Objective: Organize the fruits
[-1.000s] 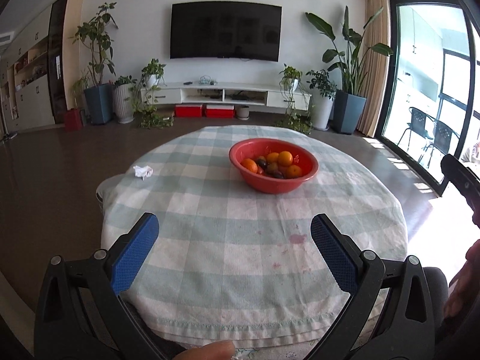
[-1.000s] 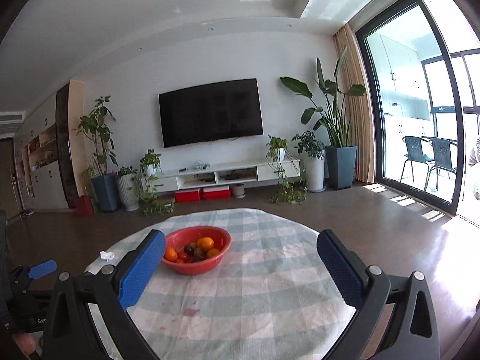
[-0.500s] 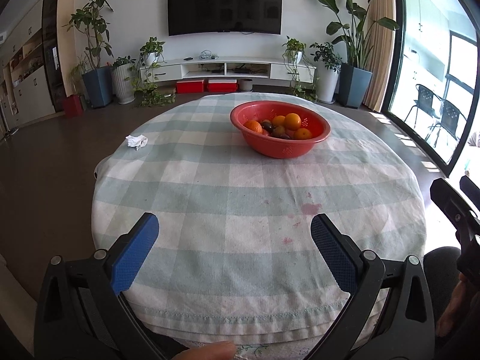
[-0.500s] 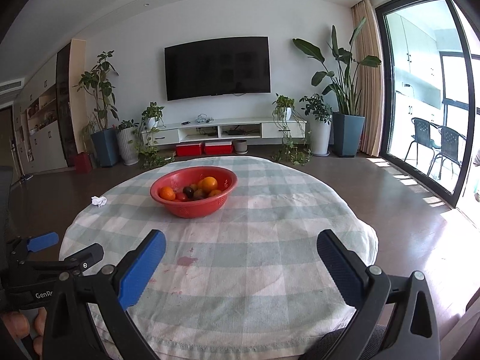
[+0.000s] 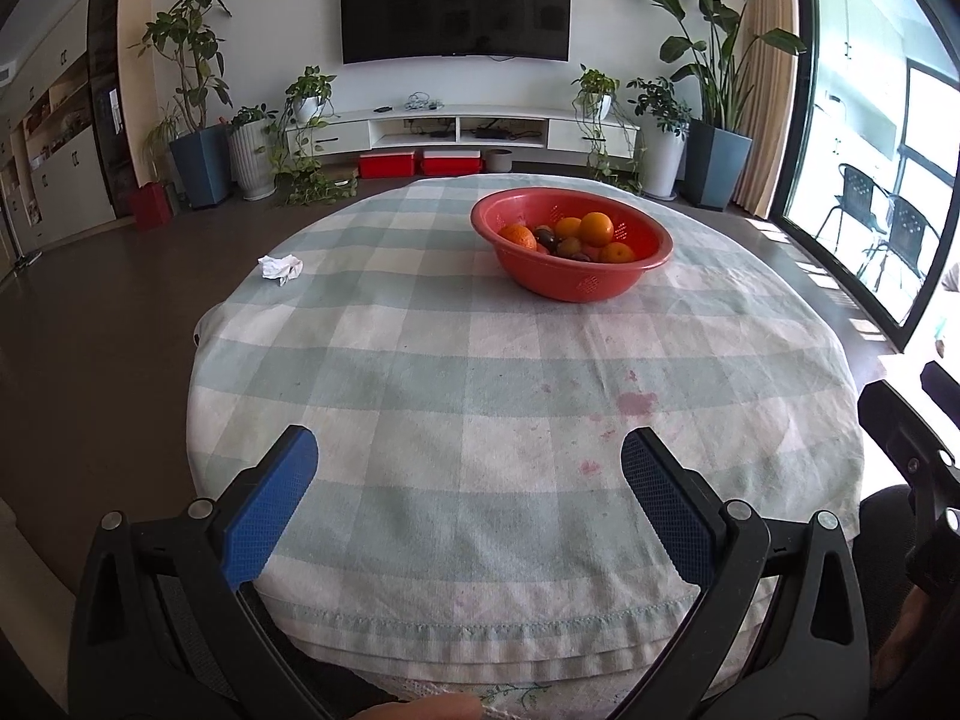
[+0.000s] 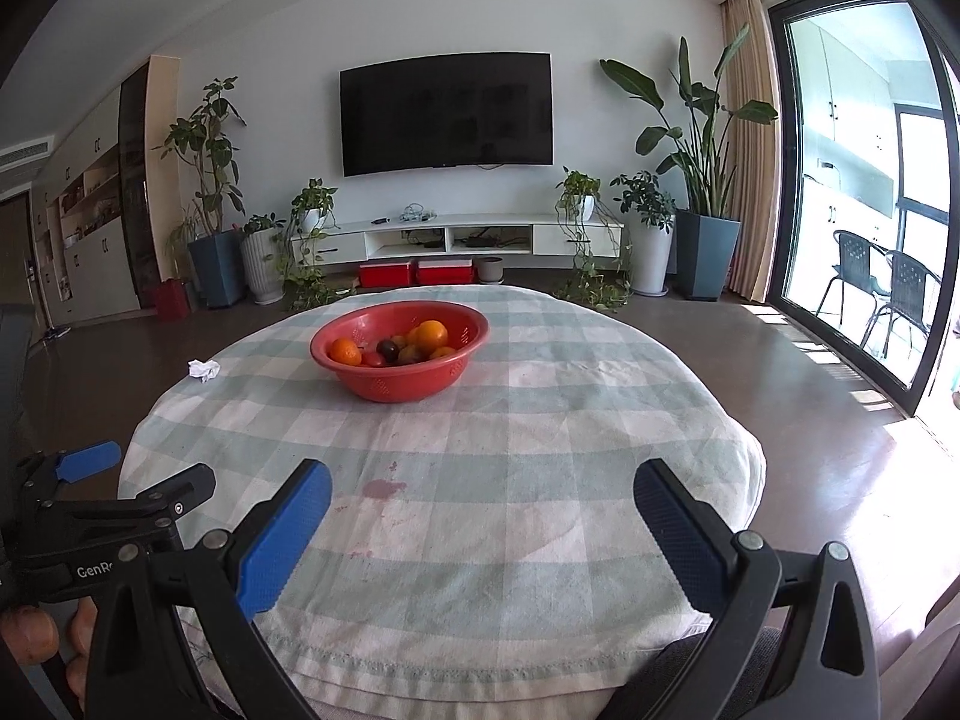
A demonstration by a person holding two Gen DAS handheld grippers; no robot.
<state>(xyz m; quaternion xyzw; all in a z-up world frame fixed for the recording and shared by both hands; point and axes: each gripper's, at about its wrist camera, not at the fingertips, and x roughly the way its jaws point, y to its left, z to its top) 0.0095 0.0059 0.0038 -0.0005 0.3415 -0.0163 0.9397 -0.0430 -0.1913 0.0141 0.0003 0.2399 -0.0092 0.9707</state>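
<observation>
Oranges [image 5: 596, 228] in the red bowl [image 5: 570, 285] look firm, round, likely to roll — best gripped across the middle; left gripper [image 5: 468, 510] and right gripper [image 6: 483, 525] are both spread, empty.

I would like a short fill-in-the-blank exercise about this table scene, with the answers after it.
1. The oranges lie in a bowl whose colour is ____.
2. Both the left claw and the right claw are ____.
3. The crumpled white tissue lies on the ____ cloth, apart from the bowl.

Answers: red; open; checked
</observation>
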